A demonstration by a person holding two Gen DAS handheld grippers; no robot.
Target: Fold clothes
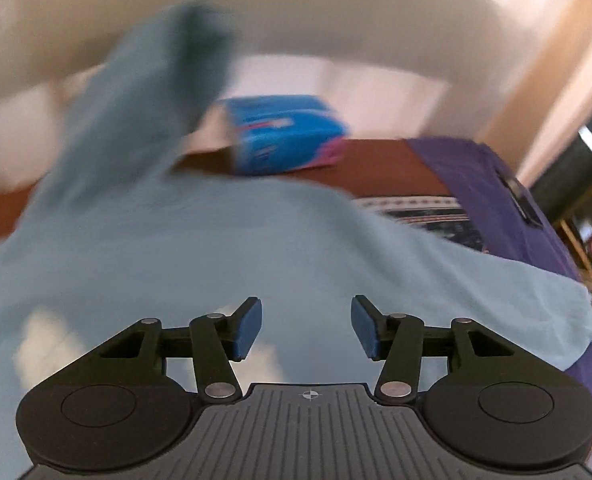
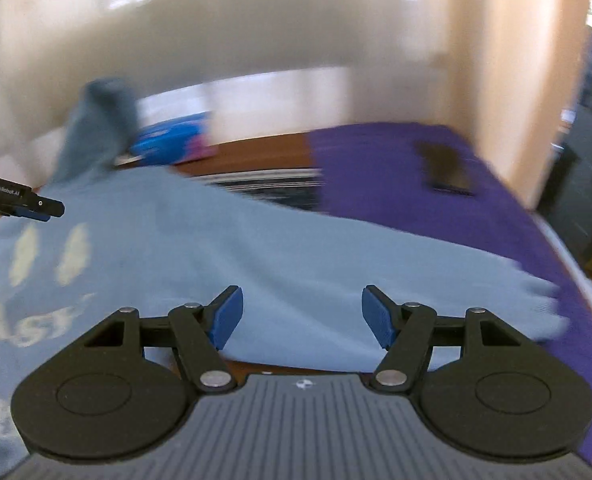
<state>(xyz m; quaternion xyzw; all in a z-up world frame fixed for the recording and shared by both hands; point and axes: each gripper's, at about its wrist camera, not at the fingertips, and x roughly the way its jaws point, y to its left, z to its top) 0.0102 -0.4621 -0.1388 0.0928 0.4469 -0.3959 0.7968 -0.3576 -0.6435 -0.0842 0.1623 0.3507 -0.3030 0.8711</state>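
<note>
Both grippers' jaws apart, empty, over light blue shirt (image 1: 216, 248).

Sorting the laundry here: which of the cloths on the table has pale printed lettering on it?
The light blue shirt, spread out nearest the camera; pale letters show on its left part. The purple cloth beyond it is plain, with a dark flat thing lying on it.

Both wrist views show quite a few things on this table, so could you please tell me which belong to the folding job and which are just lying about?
For the job:
- light blue shirt, spread out, pale print on it
- left gripper, open, empty
- right gripper, open, empty

Lying about:
- blue packet
- purple cloth
- dark flat device on the purple cloth
- patterned dark-and-white fabric
</note>
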